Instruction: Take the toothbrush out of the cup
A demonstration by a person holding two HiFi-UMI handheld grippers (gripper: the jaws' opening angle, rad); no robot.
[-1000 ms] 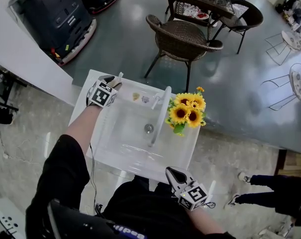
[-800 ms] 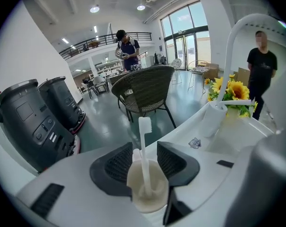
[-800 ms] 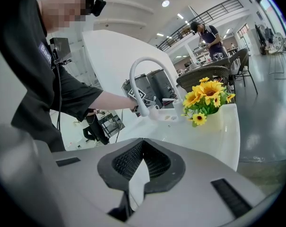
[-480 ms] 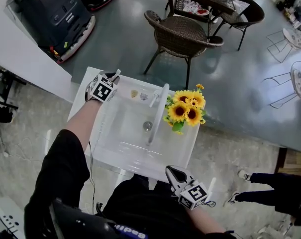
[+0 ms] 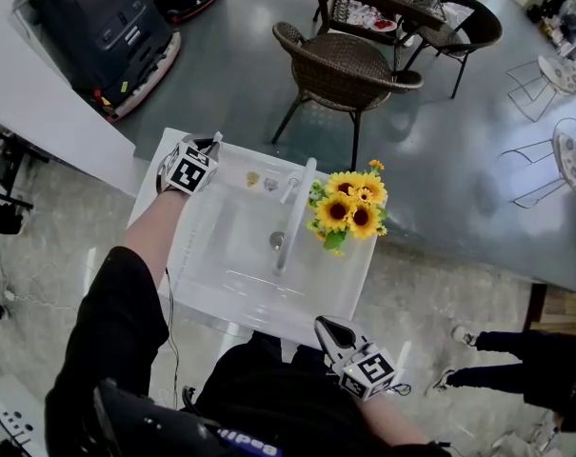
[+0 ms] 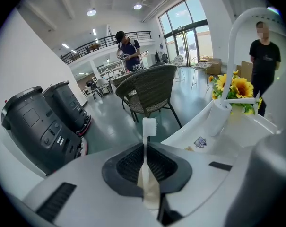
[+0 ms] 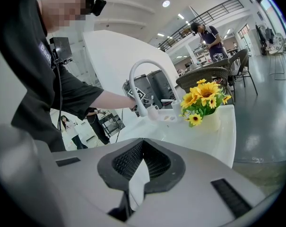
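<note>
A white toothbrush [image 6: 149, 126] stands upright between the jaws of my left gripper [image 6: 146, 148], its bristled head poking out above them. The jaws are closing and their pads press on the handle. In the head view this left gripper [image 5: 204, 147] sits at the sink's far left corner, and the toothbrush [image 5: 216, 139] sticks out past it. The gripper hides the cup there. The right gripper view shows a small pale cup [image 7: 154, 112] by the faucet's foot. My right gripper [image 5: 327, 329] hovers at the sink's near edge, shut and holding nothing.
A white sink [image 5: 211, 284] carries a tall curved faucet [image 5: 292, 212] and a vase of sunflowers [image 5: 349, 208] on its right side. Beyond it stand a wicker chair [image 5: 340, 65] and black machines [image 5: 107, 27]. A person's legs [image 5: 516, 350] are at the right.
My left gripper's jaws have come together around the toothbrush at the sink's far left corner. The right gripper has stayed where it was.
</note>
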